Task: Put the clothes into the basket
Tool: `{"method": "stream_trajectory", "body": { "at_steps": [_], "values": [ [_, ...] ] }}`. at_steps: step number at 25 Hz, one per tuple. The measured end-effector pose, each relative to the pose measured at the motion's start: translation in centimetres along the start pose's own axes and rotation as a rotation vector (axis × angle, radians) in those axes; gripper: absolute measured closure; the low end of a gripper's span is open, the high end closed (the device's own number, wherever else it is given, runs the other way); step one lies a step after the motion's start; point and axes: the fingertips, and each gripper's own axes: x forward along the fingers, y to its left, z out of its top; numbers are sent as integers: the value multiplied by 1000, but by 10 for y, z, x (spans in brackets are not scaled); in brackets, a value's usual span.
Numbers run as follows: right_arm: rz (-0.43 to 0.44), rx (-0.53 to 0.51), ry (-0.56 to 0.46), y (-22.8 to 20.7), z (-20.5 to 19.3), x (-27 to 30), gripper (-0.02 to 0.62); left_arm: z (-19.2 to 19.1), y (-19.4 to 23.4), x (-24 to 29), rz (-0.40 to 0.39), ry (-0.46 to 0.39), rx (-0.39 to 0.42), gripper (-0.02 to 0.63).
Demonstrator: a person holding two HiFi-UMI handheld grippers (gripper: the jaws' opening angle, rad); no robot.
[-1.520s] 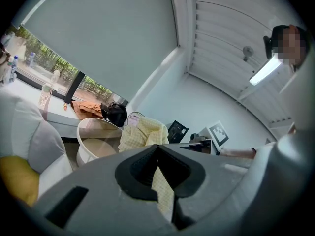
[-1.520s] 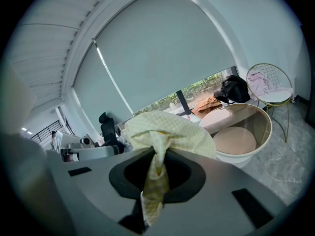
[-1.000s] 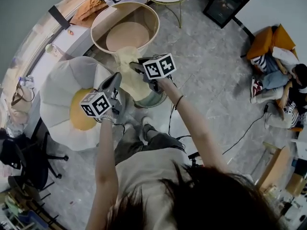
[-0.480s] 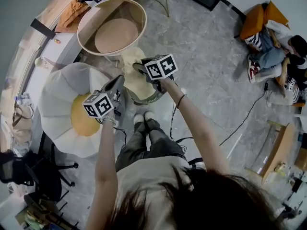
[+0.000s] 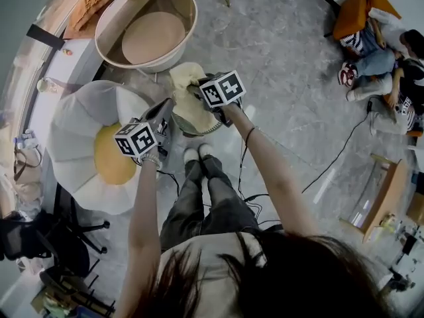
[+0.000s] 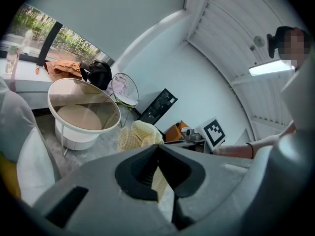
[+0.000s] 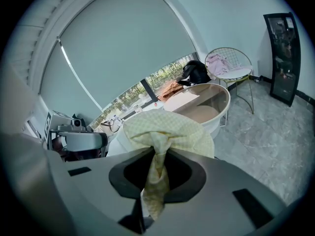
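Yellow cloth (image 5: 191, 105) lower than before, over basket (image 5: 207, 130).

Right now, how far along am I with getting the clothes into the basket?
Done: the yellow checked garment is picked up, with the left gripper and the right gripper both shut on it. In hand: it hangs over the small ribbed basket at your feet, lower part apparently inside. Left: let go; an orange cloth on the ledge may also need collecting.
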Motion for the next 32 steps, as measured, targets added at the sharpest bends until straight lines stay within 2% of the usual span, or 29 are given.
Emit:
{"method": "stream_trajectory", "body": {
  "at_steps": [10, 17, 19, 21, 24, 32],
  "values": [
    [-34, 40, 61, -25, -19, 26, 548, -19, 18, 26, -14, 75, -7, 595],
    [-91, 91, 136, -44, -51, 41, 548, -32, 31, 32, -7, 92, -30, 595],
    [-117, 114, 150, -52, -60, 46, 512, -37, 36, 33, -4, 93, -41, 595],
    [-141, 155, 151, -61, -67, 49, 464, -40, 40, 34, -1, 97, -49, 595],
    [-154, 204, 130, -68, -75, 53, 463, -46, 47, 34, 2, 105, -61, 595],
    [-142, 249, 94, -66, -83, 58, 463, -62, 53, 35, 0, 121, -82, 595]
  ]
}}
